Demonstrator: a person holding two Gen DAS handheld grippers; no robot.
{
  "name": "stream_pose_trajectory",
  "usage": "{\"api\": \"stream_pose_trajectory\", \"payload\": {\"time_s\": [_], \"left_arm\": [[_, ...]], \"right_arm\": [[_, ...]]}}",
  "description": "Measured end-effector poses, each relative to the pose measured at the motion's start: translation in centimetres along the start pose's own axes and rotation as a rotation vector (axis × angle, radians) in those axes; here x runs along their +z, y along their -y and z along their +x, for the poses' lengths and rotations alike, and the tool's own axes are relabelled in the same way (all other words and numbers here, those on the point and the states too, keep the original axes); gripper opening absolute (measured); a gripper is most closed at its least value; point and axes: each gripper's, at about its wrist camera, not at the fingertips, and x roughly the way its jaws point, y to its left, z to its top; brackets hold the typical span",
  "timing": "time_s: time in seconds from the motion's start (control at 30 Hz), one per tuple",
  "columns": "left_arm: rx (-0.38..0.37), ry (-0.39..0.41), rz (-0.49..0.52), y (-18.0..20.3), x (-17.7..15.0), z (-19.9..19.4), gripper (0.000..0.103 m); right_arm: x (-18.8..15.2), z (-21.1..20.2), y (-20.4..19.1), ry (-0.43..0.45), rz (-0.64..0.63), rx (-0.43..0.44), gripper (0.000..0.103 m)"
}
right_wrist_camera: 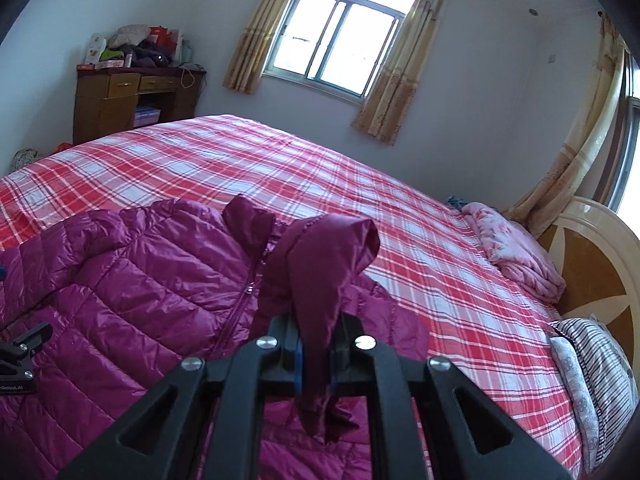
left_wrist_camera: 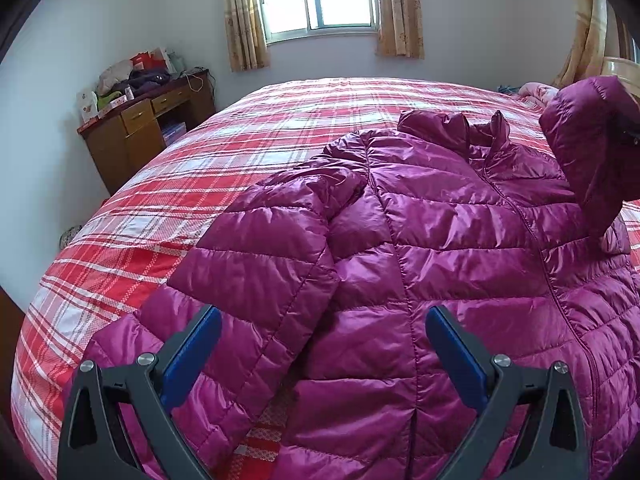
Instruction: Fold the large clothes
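A magenta quilted puffer jacket lies front up on the red plaid bed, zipper closed. One sleeve is folded across the jacket's near left side. My left gripper hovers open just above the jacket's lower part, blue pads wide apart with nothing between them. My right gripper is shut on the other sleeve, which rises lifted above the jacket; that raised sleeve shows at the right edge of the left wrist view. The left gripper's tip peeks in at the left edge.
A wooden desk piled with clutter stands against the far left wall. Under the curtained window runs the bed's far side. A pink folded blanket and striped pillow lie by the headboard at right.
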Motion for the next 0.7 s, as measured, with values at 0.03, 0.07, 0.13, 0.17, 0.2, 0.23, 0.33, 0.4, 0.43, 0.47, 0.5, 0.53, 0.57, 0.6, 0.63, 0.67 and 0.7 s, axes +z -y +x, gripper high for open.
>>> {"api": "stream_pose_trajectory", "payload": {"time_s": [0.03,0.07,0.13,0.17,0.2,0.23,0.33,0.4,0.43,0.47,0.5,0.53,0.57,0.6,0.63,0.67,0.7], "left_arm": [[0.003,-0.001,0.002,-0.1,0.0,0.0,0.102],[0.008,-0.002,0.006,-0.1,0.1,0.0,0.102],[0.020,-0.002,0.016,-0.3,0.3,0.1,0.102],[0.026,-0.002,0.020,-0.4,0.4,0.0,0.102],[0.033,-0.002,0.024,-0.4,0.4,0.0,0.102],[0.038,-0.002,0.026,-0.5,0.5,0.0,0.102],[0.054,0.000,0.030,-0.8,0.8,-0.2,0.102],[0.063,0.001,0.033,-1.0,1.0,-0.3,0.102],[0.070,0.000,0.036,-1.0,1.1,-0.3,0.102],[0.075,0.000,0.038,-1.0,1.2,-0.4,0.102],[0.080,0.001,0.039,-1.1,1.3,-0.6,0.102],[0.090,0.003,0.038,-1.2,1.4,-0.8,0.102],[0.096,0.004,0.036,-1.4,1.6,-1.0,0.102],[0.102,0.008,0.032,-1.6,1.8,-1.3,0.102],[0.109,0.012,0.029,-1.7,2.0,-1.5,0.102],[0.120,0.020,0.023,-1.9,2.3,-1.8,0.102],[0.125,0.024,0.019,-2.0,2.6,-2.1,0.102]], "right_arm": [[-0.2,0.6,-0.8,-0.007,-0.002,0.014,0.010],[-0.4,1.0,-1.4,-0.014,-0.002,0.027,0.010],[-0.8,1.9,-2.7,-0.026,0.003,0.053,0.010],[-1.0,2.4,-3.4,-0.034,0.005,0.069,0.010],[-1.2,2.8,-4.0,-0.041,0.007,0.082,0.010],[-1.5,3.0,-4.5,-0.047,0.008,0.096,0.010],[-2.1,4.0,-6.1,-0.074,0.006,0.144,0.011],[-2.5,4.5,-6.9,-0.090,0.021,0.185,0.013],[-2.7,4.6,-7.2,-0.096,0.035,0.215,0.018],[-2.8,4.7,-7.3,-0.100,0.053,0.255,0.020],[-2.7,4.7,-7.3,-0.102,0.072,0.307,0.039],[-2.7,4.3,-7.2,-0.091,0.092,0.358,0.061],[-2.6,3.4,-7.0,-0.066,0.105,0.387,0.069],[-2.5,2.5,-6.8,-0.039,0.105,0.396,0.077],[-2.4,1.5,-6.6,-0.016,0.097,0.402,0.079],[-2.3,0.5,-6.3,0.001,0.088,0.409,0.079],[-2.2,-0.5,-5.9,0.019,0.084,0.416,0.079]]}}
